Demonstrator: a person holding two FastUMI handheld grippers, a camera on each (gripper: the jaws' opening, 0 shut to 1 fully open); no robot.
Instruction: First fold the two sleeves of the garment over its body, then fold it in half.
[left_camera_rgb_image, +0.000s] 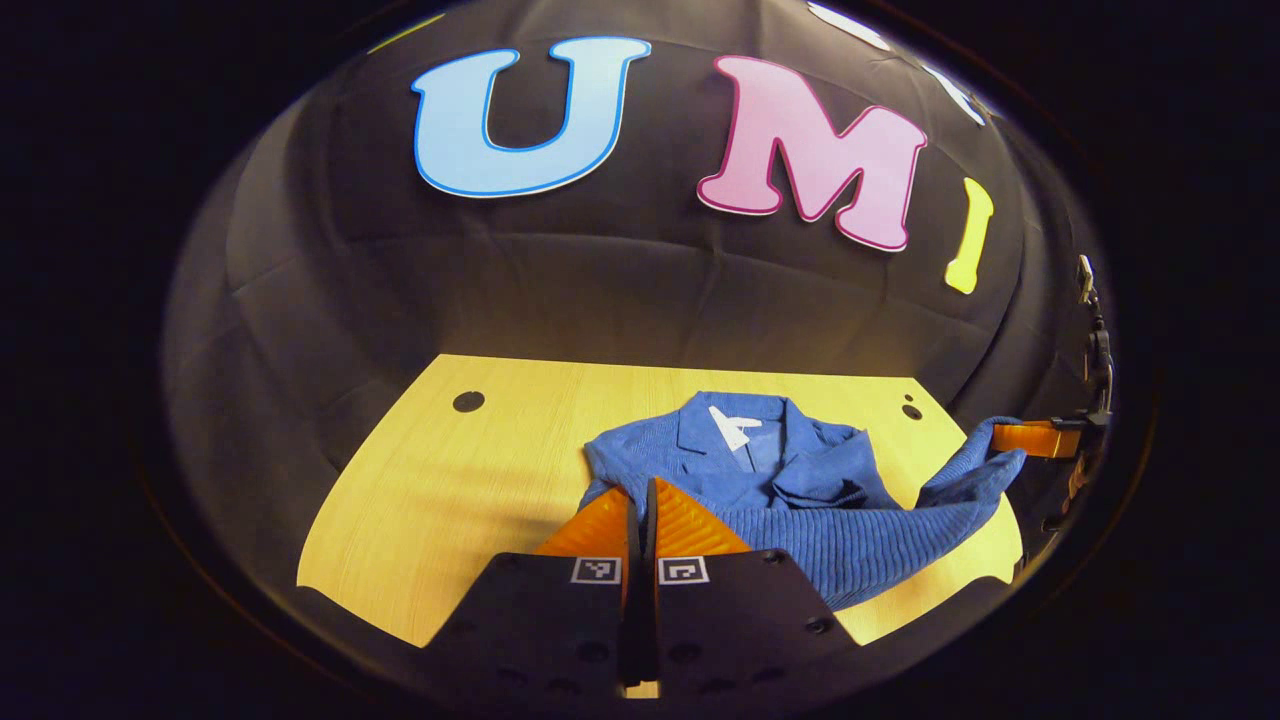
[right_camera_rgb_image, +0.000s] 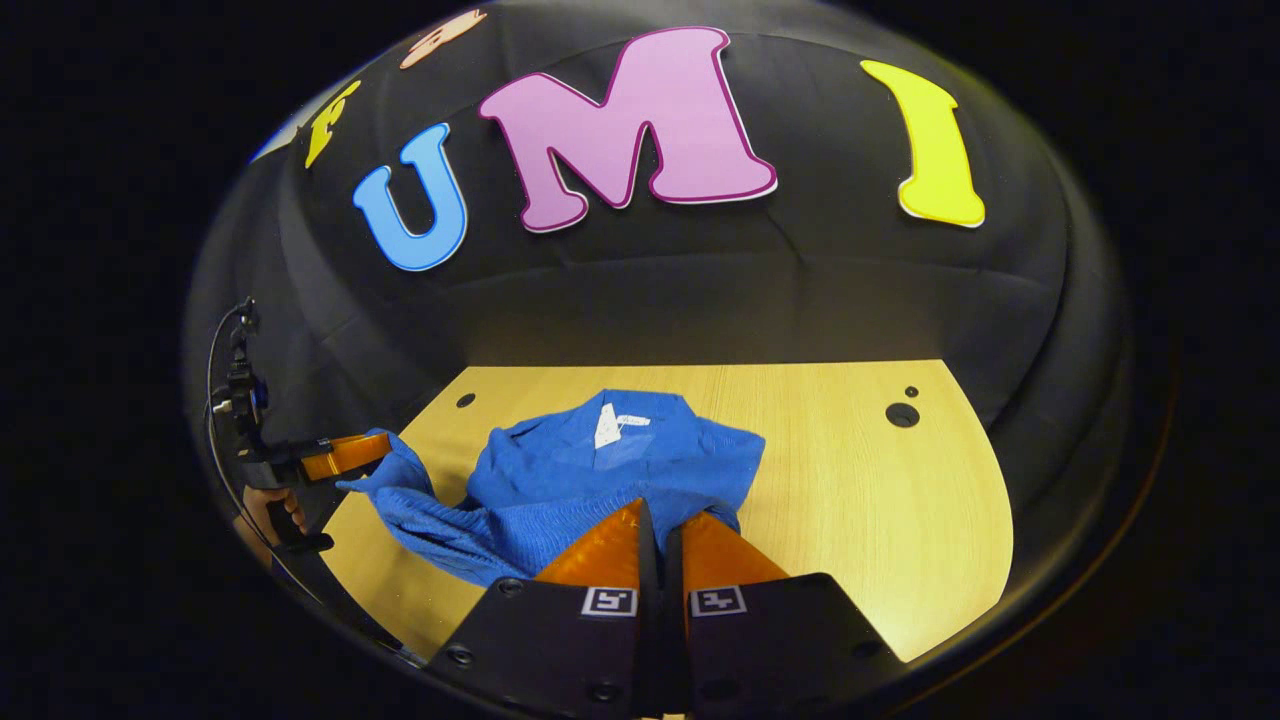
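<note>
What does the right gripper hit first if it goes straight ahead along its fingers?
Likely the blue garment: the right gripper already has its fingers shut at the cloth's near edge, so it pushes further into the bunched body. Depth is uncertain.

A pale wooden table (right_camera_rgb_image: 860, 500) carries a rumpled blue garment (right_camera_rgb_image: 600, 470), collar toward the wall.

White neck label (left_camera_rgb_image: 733, 428) on blue garment (left_camera_rgb_image: 800, 500), print unreadable
</note>
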